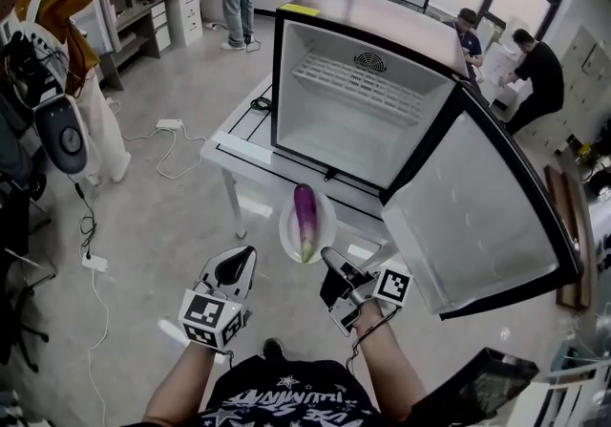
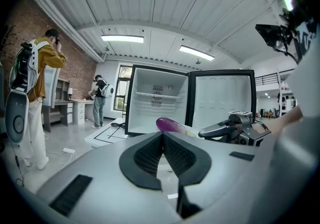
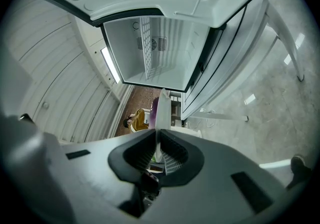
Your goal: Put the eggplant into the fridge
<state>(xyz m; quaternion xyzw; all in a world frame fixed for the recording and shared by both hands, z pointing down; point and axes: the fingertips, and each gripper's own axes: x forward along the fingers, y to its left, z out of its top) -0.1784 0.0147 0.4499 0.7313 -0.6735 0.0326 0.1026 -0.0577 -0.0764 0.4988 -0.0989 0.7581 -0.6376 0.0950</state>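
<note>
Edge-on in the right gripper view, the white plate (image 1: 289, 236) hides most of the eggplant (image 1: 305, 210) lying on it. The right gripper (image 1: 329, 258) has its jaws pinching the plate's rim at 5 o'clock. The left gripper (image 1: 246, 256) has its jaws pressed together, empty. The open fridge (image 1: 353, 100) stands at 12 o'clock on a white surface (image 1: 239, 143), and cables (image 1: 172, 153) cross the grey floor (image 1: 143, 215).

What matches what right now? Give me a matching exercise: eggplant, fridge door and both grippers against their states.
Things:
1. eggplant
2. fridge door
3. left gripper
4. right gripper

States:
A. shut on the plate rim
B. open
C. lying on the plate
D. shut, nothing held

Pairs: 1-C; 2-B; 3-D; 4-A
</note>
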